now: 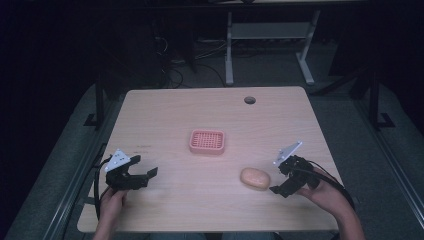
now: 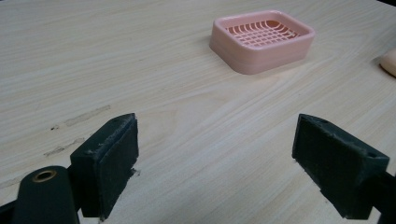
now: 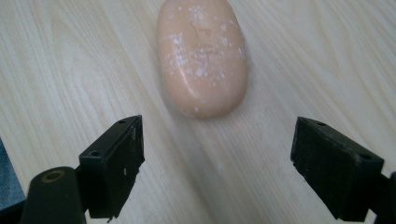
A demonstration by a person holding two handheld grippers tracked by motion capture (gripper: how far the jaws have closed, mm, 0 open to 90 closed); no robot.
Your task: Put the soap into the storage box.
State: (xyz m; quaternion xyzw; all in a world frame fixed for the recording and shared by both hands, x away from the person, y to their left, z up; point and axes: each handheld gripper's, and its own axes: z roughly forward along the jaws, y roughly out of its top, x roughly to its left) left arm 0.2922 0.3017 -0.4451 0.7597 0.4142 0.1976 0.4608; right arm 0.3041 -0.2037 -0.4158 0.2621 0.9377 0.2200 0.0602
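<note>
Soap [image 1: 255, 178] lay on the wooden table [image 1: 165, 115], near the right gripper [image 1: 286, 181].

From above, the left gripper [image 1: 145, 172] sat far from the pink soap dish [image 1: 207, 141]. The left gripper view showed wide-apart jaws, the dish ahead and the soap [image 2: 388, 61] cut off at the edge. The right gripper view showed jaws spread, empty, just short of the speckled soap [image 3: 201, 56].

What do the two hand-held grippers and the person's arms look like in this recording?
Both are black. The left hand-held gripper and right hand-held gripper each carry a pale grey three-cornered plate on top and trail a black cable. Up close, each has two blocky black jaws with flat pads, small screw holes and a brass-ringed hole at lower left. The forearms look bare, with no sleeves in view.
</note>
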